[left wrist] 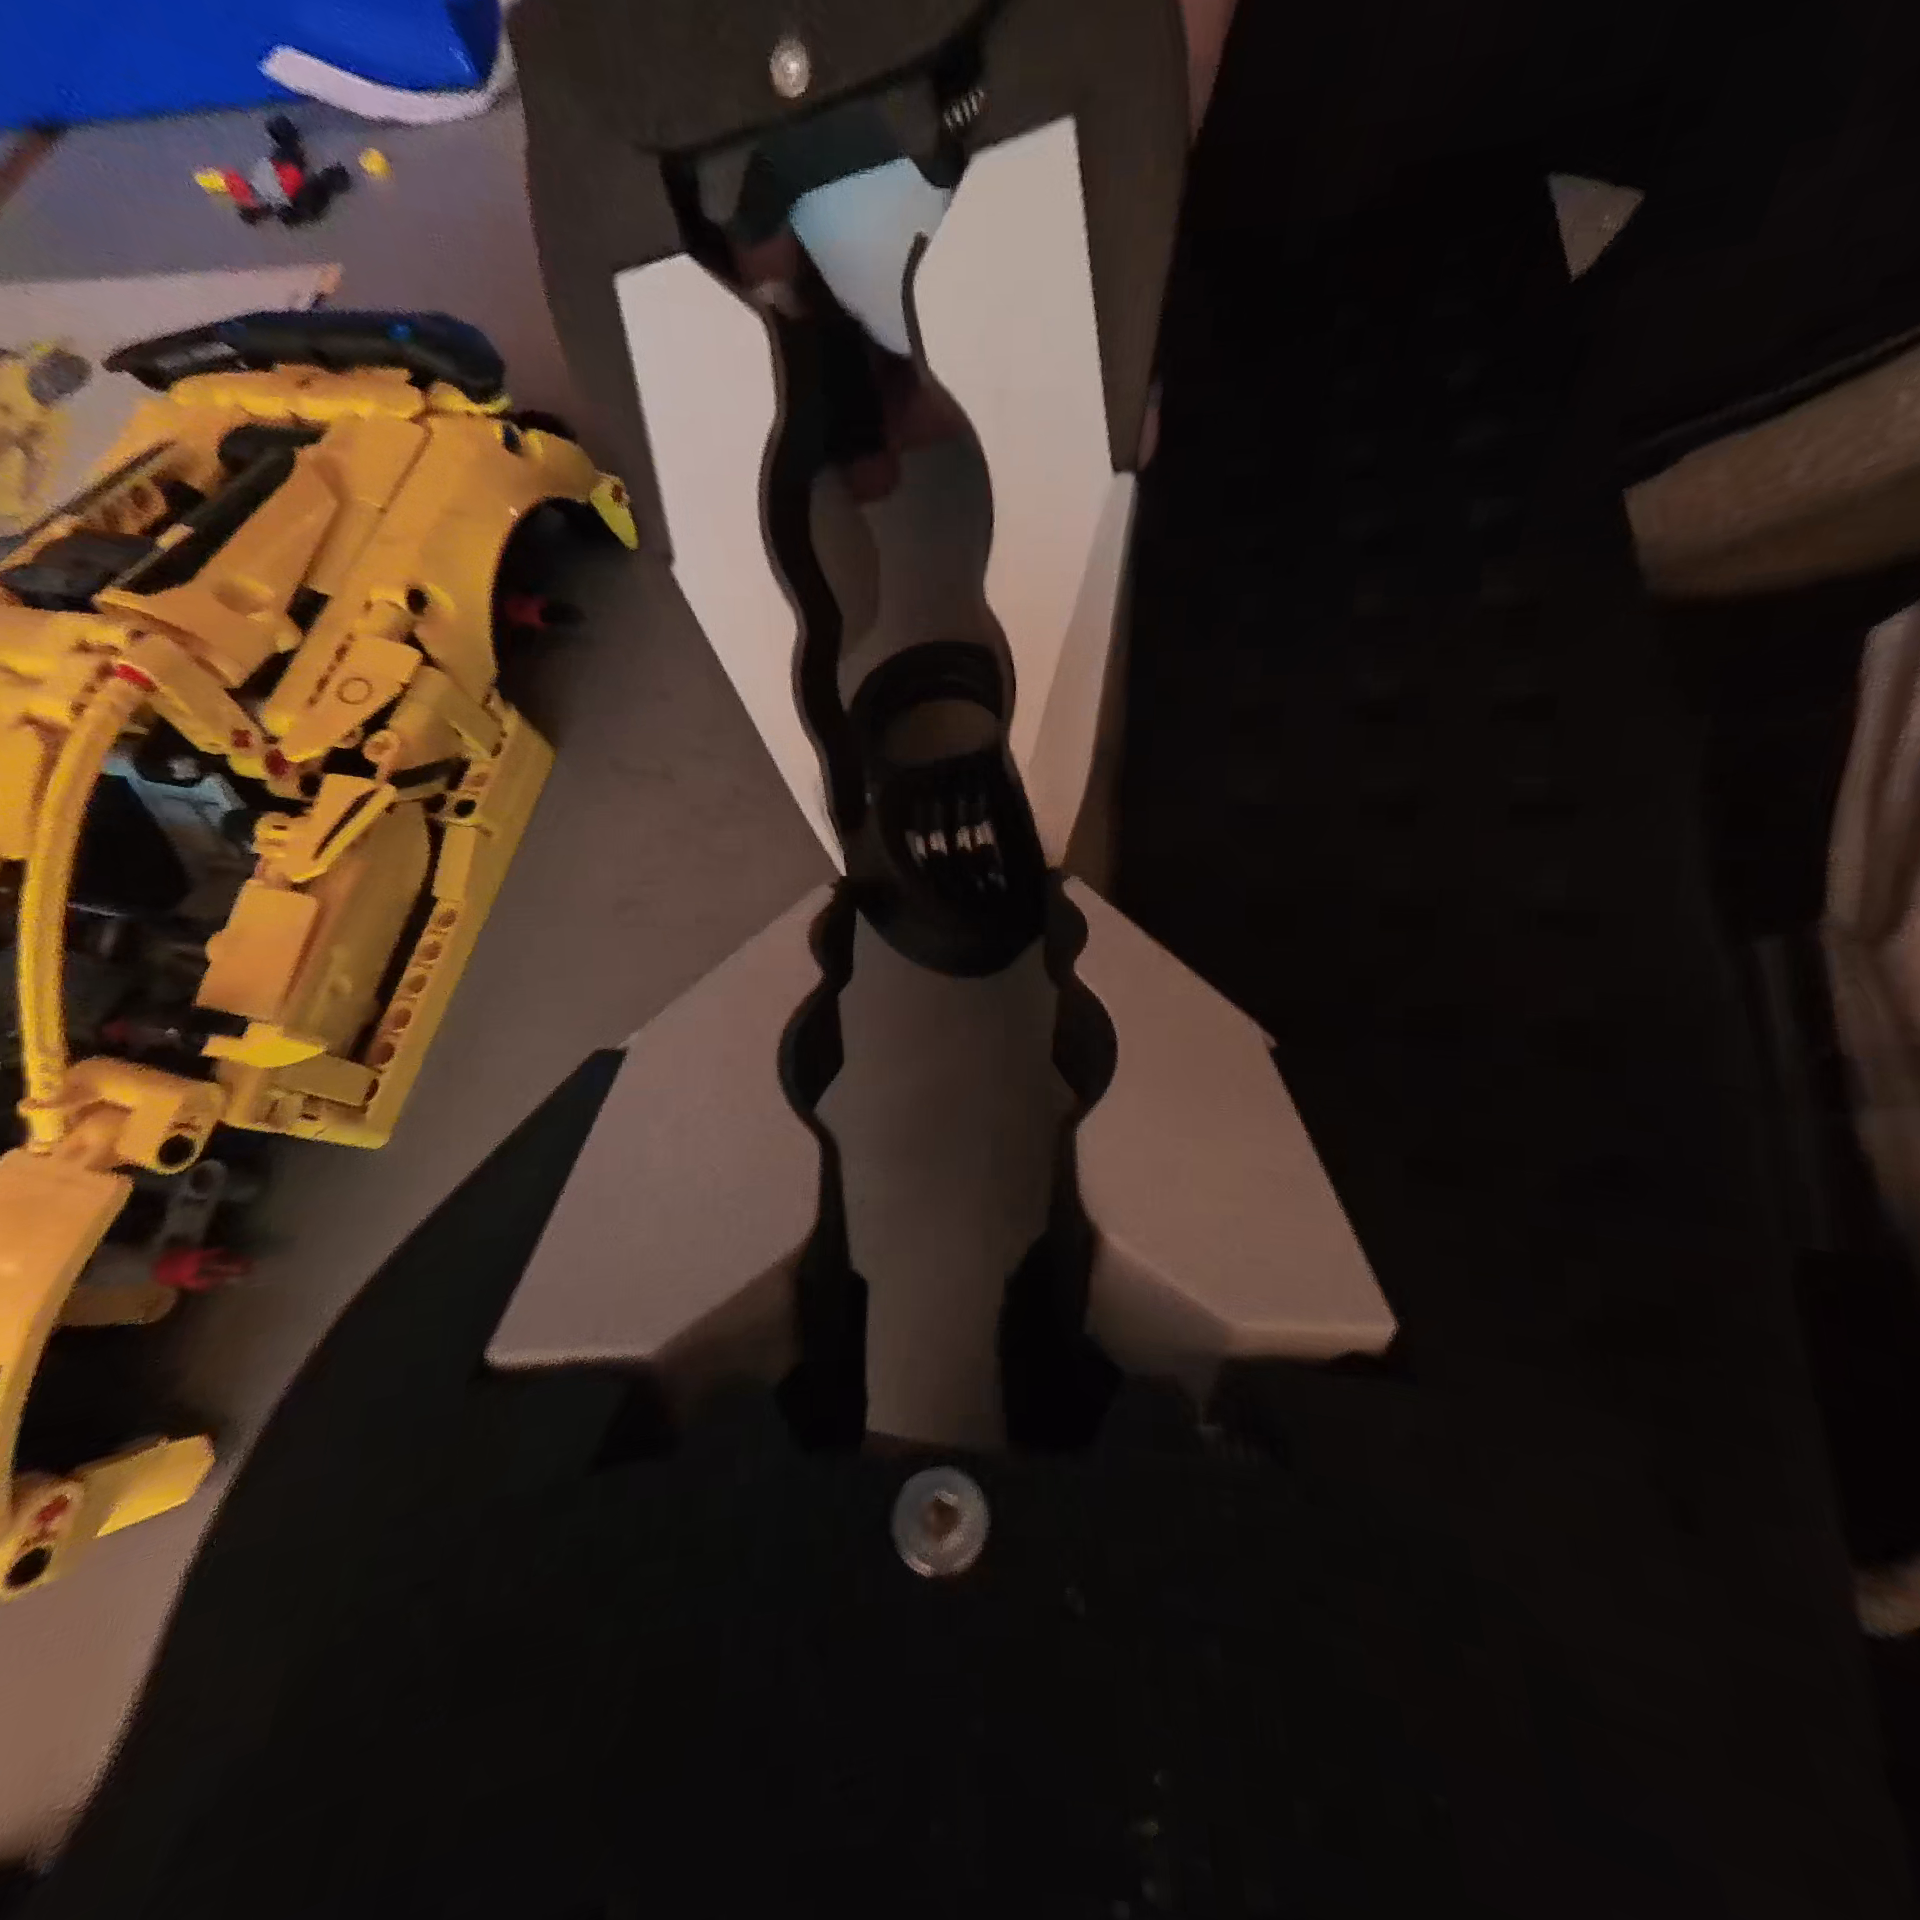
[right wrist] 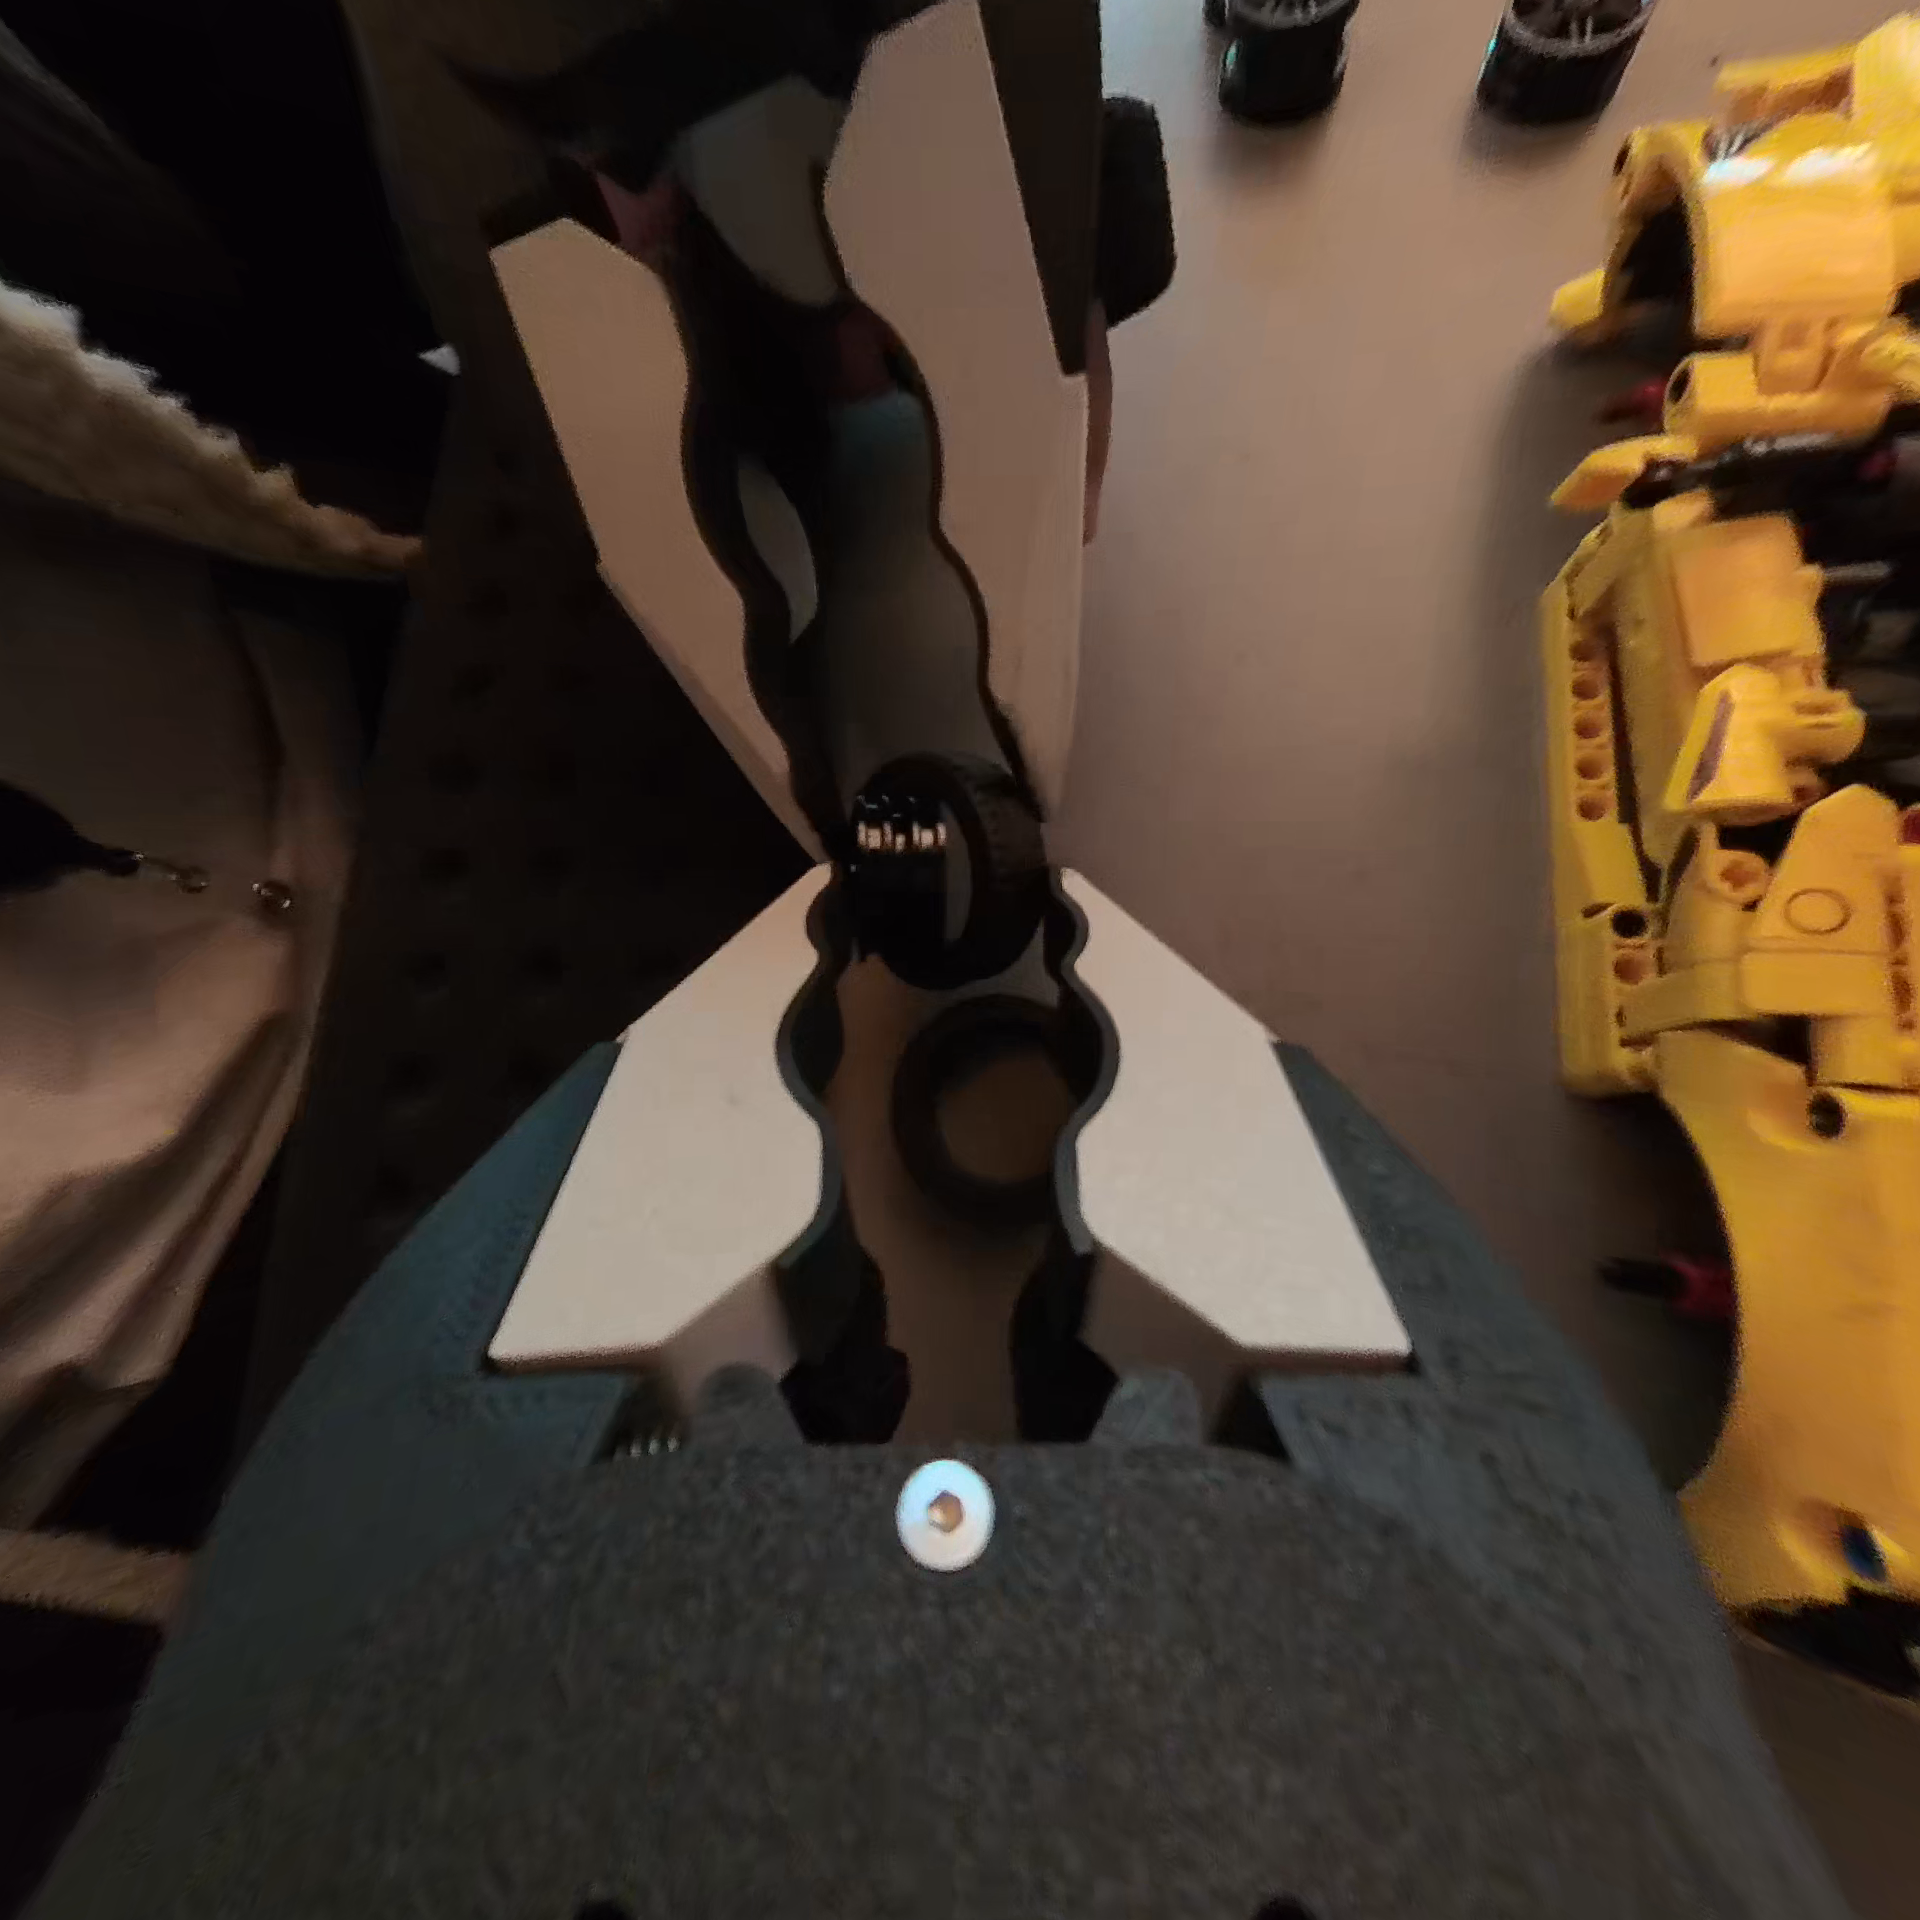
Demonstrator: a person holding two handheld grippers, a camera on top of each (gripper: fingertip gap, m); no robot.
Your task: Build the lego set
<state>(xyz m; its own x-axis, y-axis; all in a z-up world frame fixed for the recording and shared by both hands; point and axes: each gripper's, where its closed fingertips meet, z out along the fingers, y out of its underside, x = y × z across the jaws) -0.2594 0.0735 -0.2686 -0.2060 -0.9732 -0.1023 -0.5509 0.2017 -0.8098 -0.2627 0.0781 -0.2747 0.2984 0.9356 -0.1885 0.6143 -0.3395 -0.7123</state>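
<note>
Two grippers meet tip to tip over a small black wheel, above the table, beside the yellow car.

The left gripper and the right gripper are both clenched on the wheel; a loose tyre lies on the table below. The rim seems hard and light, the rubber soft and grippy, so hold the rim by its sides. The picture is blurred, so which part each one pinches is unsure. The car looks fragile.

no writing, number or brand mark can be read anywhere in either view, neither on the yellow brick-built car body nor on the small black ribbed wheel rim with its pale marks.
</note>
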